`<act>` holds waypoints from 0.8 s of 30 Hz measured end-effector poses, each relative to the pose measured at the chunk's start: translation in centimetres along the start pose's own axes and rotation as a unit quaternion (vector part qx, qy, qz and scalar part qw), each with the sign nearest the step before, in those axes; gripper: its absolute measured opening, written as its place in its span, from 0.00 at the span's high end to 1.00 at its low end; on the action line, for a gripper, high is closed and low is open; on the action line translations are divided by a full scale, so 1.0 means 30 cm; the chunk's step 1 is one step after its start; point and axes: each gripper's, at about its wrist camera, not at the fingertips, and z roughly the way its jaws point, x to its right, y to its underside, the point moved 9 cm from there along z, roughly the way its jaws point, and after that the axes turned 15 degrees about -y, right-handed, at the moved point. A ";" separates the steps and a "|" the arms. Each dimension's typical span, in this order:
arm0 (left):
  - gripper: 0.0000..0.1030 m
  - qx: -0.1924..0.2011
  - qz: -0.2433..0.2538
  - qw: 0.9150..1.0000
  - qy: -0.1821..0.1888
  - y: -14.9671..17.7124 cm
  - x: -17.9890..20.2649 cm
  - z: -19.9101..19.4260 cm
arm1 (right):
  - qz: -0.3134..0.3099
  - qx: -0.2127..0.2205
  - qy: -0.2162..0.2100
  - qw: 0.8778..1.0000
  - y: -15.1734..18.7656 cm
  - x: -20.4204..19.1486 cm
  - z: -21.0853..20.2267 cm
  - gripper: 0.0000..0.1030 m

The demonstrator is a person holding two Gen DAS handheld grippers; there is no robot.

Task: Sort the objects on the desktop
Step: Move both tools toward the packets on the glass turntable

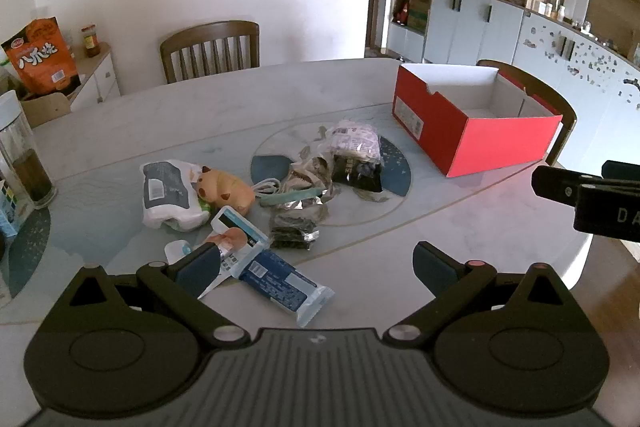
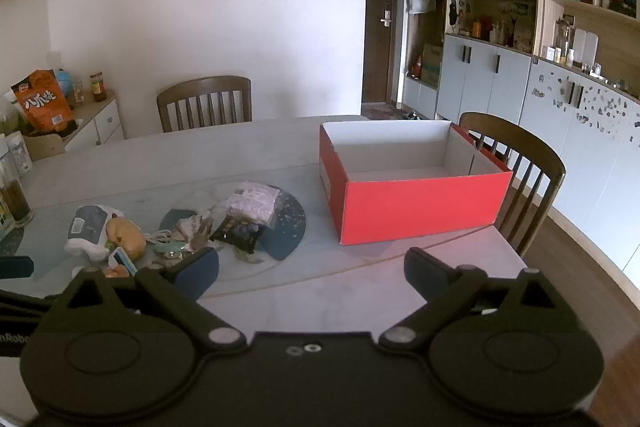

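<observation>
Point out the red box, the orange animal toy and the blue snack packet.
red box (image 2: 424, 205): right wrist view, on its red front wall.
orange animal toy (image 1: 226, 187): left wrist view, on its body.
blue snack packet (image 1: 280, 285): left wrist view, on its dark blue middle.

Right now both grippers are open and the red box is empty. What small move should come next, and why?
Probably lower the left gripper onto the blue packet. Its fingers are wide open and hold nothing, and that packet lies nearest, just ahead of them. The red box stands empty and open at the top, ready to receive it. The right gripper faces bare table, so it can wait.
</observation>
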 end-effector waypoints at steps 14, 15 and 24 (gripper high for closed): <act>0.00 0.005 -0.008 1.000 0.007 -0.021 -0.031 0.009 | 0.002 0.003 -0.007 1.000 -0.006 -0.019 0.004 0.04; 0.00 0.005 -0.008 1.000 0.008 -0.022 -0.033 0.011 | 0.001 0.003 -0.007 1.000 -0.009 -0.021 0.005 0.04; 0.00 0.010 -0.001 1.000 0.008 -0.046 -0.045 0.044 | 0.000 0.000 -0.011 1.000 -0.027 -0.046 0.040 0.04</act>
